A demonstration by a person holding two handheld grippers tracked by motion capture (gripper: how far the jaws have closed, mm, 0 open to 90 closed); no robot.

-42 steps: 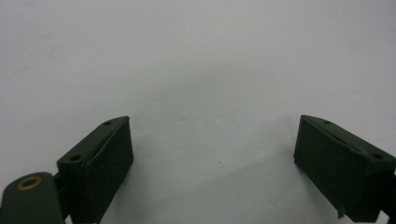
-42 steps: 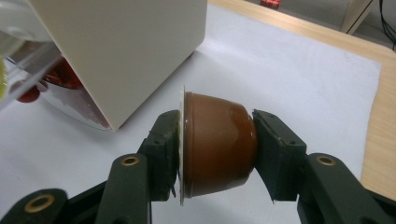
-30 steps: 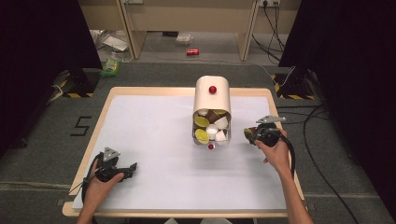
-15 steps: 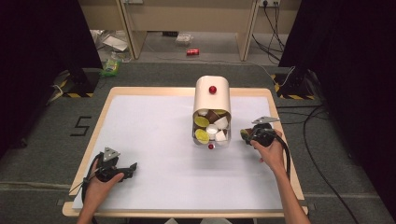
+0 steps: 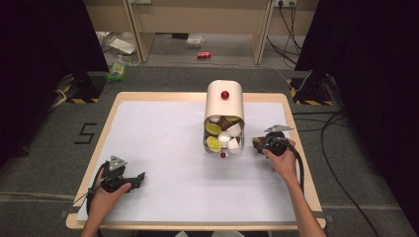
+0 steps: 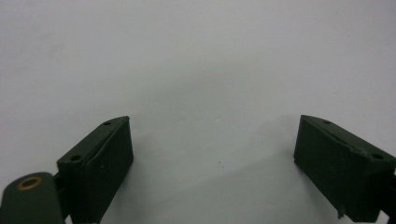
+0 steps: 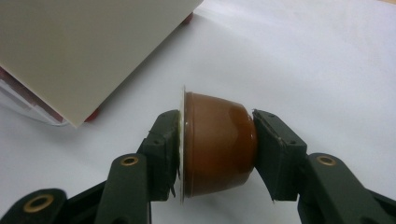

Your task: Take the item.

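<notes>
A cream, round-topped dispenser (image 5: 225, 106) with a red knob stands at the table's far middle; its open front holds several yellow, white and brown capsules (image 5: 223, 136). Just right of it my right gripper (image 5: 258, 143) is shut on a brown capsule (image 7: 217, 144), pads pressing its lid and its base, low over the white table. The dispenser's cream side wall (image 7: 79, 51) rises to the left in the right gripper view. My left gripper (image 5: 139, 178) rests at the near left, jaws wide apart over bare white surface (image 6: 210, 93), with nothing between its pads (image 6: 105, 158).
A white sheet (image 5: 163, 163) covers the wooden table (image 5: 106, 126). A small red foot (image 5: 223, 155) shows at the dispenser's front. Cables (image 5: 341, 148) and yellow-black floor markers (image 5: 306, 100) lie beyond the right edge.
My right gripper has sunk a little toward the table with the brown capsule, staying beside the dispenser. The left hand has not moved.
</notes>
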